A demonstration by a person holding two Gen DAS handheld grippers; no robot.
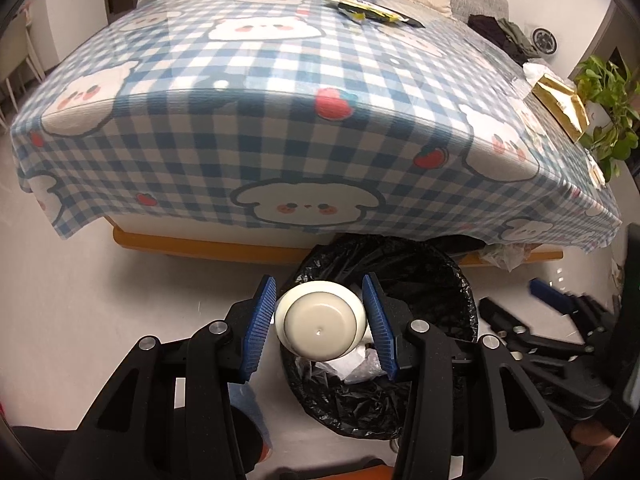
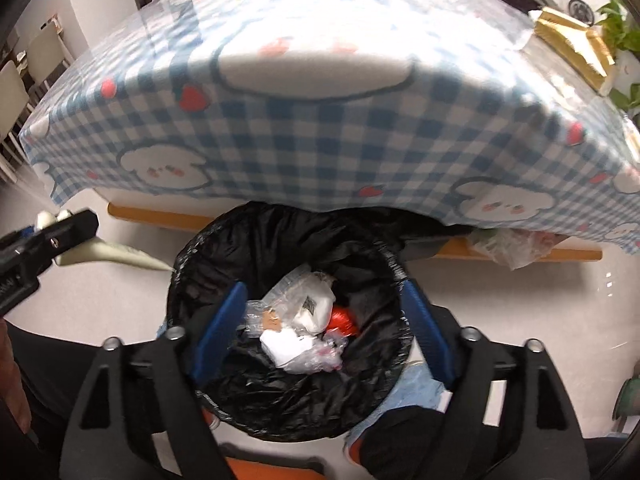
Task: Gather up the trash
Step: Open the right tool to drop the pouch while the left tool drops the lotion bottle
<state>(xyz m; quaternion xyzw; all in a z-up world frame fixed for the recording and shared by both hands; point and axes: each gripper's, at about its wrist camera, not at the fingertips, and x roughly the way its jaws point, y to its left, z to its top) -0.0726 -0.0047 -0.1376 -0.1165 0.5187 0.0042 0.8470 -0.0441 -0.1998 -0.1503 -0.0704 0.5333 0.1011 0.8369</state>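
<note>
My left gripper (image 1: 319, 282) is shut on a cream-coloured round container (image 1: 320, 322), whose flat end faces the camera. It hangs over the left rim of a bin lined with a black bag (image 1: 468, 300). In the right wrist view the same container (image 2: 116, 258) shows at the left, outside the bin rim (image 2: 180, 280). My right gripper (image 2: 324, 286) is open above the bin mouth, with nothing between its blue pads (image 2: 224, 328). Below it in the bin lie crumpled white plastic (image 2: 308, 308) and a red piece (image 2: 340, 318).
A table under a blue checked cloth (image 1: 280, 128) stands right behind the bin. On it lie a yellow-and-black wrapper (image 1: 372, 12) and a gold bag (image 1: 560, 102). A clear plastic bag (image 2: 508, 248) sits under the table's right side. A plant (image 1: 608, 92) stands at the right.
</note>
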